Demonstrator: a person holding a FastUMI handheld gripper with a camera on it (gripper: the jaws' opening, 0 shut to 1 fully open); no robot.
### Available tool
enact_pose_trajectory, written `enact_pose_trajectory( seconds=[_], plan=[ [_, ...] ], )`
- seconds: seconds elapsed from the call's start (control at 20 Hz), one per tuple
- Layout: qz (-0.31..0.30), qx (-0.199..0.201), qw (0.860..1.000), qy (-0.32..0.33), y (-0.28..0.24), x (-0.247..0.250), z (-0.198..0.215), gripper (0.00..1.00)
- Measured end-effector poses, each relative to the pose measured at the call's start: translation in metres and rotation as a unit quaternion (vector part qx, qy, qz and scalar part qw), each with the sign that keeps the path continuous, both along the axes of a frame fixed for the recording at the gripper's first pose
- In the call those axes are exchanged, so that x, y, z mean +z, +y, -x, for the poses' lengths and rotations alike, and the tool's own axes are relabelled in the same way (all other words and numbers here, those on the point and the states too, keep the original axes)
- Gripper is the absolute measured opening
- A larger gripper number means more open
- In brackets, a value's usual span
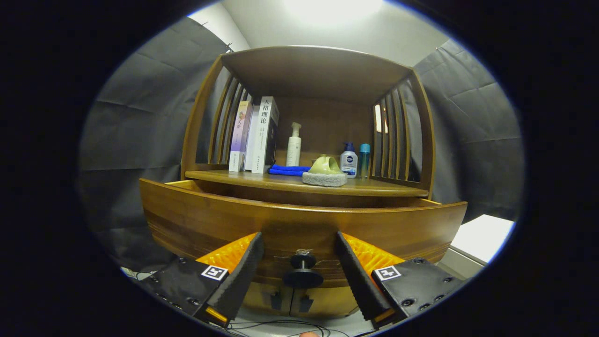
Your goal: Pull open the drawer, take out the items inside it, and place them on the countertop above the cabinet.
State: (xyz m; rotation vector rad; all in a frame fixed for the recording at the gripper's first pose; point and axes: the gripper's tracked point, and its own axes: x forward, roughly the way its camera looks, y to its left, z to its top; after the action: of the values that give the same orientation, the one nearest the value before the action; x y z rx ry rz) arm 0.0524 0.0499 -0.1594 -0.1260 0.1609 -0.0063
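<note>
While the drawer front is faced, these points are noted:
Hand-held gripper point(302, 255): fingers held apart, nothing clamped.
Knob point(303, 271): seen between the fingers, untouched by either.
Drawer point(299, 224): pulled out from the cabinet; its inside is hidden by its front.
Tabletop point(281, 182): above the drawer; books point(255, 135), blue cloth point(288, 170), pump bottle point(294, 145) and green scrubber point(325, 171) are carried on it.

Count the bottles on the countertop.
3. A white pump bottle stands behind the blue cloth; a white-and-blue bottle and a slim teal bottle stand together by the right slats. Others may hide behind the books.
</note>
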Motion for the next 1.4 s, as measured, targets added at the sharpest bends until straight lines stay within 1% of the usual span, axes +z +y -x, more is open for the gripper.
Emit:
enact_pose_trajectory(
  seconds=[0.25,0.4,0.55,0.7,0.8,0.9,0.95,1.05,1.2,1.4],
  plan=[
    [-0.014,-0.003,1.0,0.015,0.0,-0.004,-0.042,0.97],
    [-0.011,-0.005,1.0,0.02,-0.001,-0.005,-0.064,0.97],
    [0.0,-0.004,1.0,0.02,-0.002,-0.008,-0.08,0.96],
    [-0.01,-0.009,1.0,0.02,-0.003,-0.01,-0.097,0.97],
    [-0.006,-0.016,1.0,0.015,-0.003,-0.008,-0.094,0.97],
    [0.004,-0.007,1.0,0.015,-0.002,-0.007,-0.094,0.97],
    [-0.004,0.001,1.0,0.019,0.002,-0.005,-0.09,0.97],
    [-0.012,0.0,1.0,0.014,-0.004,0.008,-0.078,0.97],
    [-0.012,0.016,1.0,-0.009,-0.006,0.04,-0.048,0.98],
    [-0.037,0.028,0.999,-0.025,-0.014,0.082,0.002,0.98]
  ],
)
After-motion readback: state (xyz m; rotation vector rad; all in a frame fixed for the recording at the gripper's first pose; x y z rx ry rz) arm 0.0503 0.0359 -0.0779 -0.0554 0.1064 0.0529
